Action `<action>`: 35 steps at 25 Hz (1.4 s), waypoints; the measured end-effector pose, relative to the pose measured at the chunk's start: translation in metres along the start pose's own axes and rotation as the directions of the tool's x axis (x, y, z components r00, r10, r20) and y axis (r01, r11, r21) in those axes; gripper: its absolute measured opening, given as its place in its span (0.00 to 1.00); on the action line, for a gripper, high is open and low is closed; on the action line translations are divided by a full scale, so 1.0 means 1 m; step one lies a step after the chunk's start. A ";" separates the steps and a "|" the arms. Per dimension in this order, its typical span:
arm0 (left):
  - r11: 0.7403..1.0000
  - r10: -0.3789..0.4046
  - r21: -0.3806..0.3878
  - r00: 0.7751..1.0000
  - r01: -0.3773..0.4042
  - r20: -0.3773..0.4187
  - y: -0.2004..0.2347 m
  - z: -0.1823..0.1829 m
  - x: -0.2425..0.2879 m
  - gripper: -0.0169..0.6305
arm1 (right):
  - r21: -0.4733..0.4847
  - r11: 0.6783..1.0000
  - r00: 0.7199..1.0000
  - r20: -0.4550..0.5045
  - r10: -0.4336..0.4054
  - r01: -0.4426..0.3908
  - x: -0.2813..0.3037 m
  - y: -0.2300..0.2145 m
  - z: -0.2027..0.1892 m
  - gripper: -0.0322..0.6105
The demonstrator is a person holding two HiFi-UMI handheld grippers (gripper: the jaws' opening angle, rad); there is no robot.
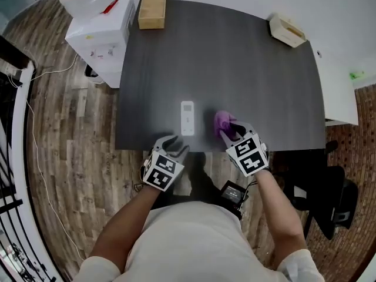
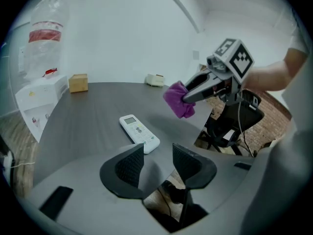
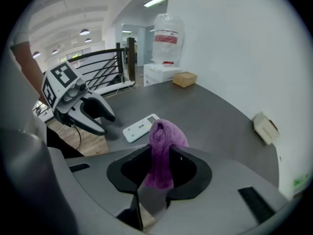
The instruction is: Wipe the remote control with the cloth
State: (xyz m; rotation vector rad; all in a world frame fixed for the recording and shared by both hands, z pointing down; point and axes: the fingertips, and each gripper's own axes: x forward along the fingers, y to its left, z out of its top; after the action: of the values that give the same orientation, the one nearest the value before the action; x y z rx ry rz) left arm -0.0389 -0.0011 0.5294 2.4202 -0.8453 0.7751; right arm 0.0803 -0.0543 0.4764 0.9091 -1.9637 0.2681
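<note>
A white remote control (image 1: 187, 117) lies face up on the dark table (image 1: 247, 69), close to its front edge. My left gripper (image 1: 178, 145) hovers at that edge, just short and left of the remote (image 2: 139, 133), open with nothing between its fingers (image 2: 131, 166). My right gripper (image 1: 229, 131) is shut on a bunched purple cloth (image 1: 221, 121), held just above the table to the right of the remote. In the right gripper view the cloth (image 3: 164, 136) stands up between the pads, and the remote (image 3: 141, 128) lies beyond it to the left.
A cardboard box (image 1: 152, 9) sits at the table's far left corner and a small tan box (image 1: 286, 31) at the far right. A white cabinet (image 1: 101, 37) stands left of the table. A black chair (image 1: 335, 198) is at the near right.
</note>
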 end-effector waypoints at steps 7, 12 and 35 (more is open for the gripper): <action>0.995 0.089 0.042 0.995 -0.088 -0.046 0.015 0.003 0.029 0.28 | -0.343 0.935 0.994 -0.084 0.067 -0.092 0.068 -0.002 0.038 0.21; 0.993 0.108 0.049 0.991 -0.104 -0.085 0.017 -0.003 0.039 0.28 | -0.541 0.835 0.993 -0.110 0.048 -0.101 0.100 -0.002 0.074 0.21; 0.994 0.109 0.027 0.991 -0.107 -0.074 0.022 -0.009 0.060 0.30 | -0.677 0.695 0.968 -0.221 0.122 -0.242 0.093 0.075 0.035 0.21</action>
State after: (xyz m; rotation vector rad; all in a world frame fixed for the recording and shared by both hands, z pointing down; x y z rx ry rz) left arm -0.0179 -0.0366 0.5790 2.3645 -0.9485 0.9157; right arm -0.0228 -0.0652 0.5458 0.1764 -1.7815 -0.2907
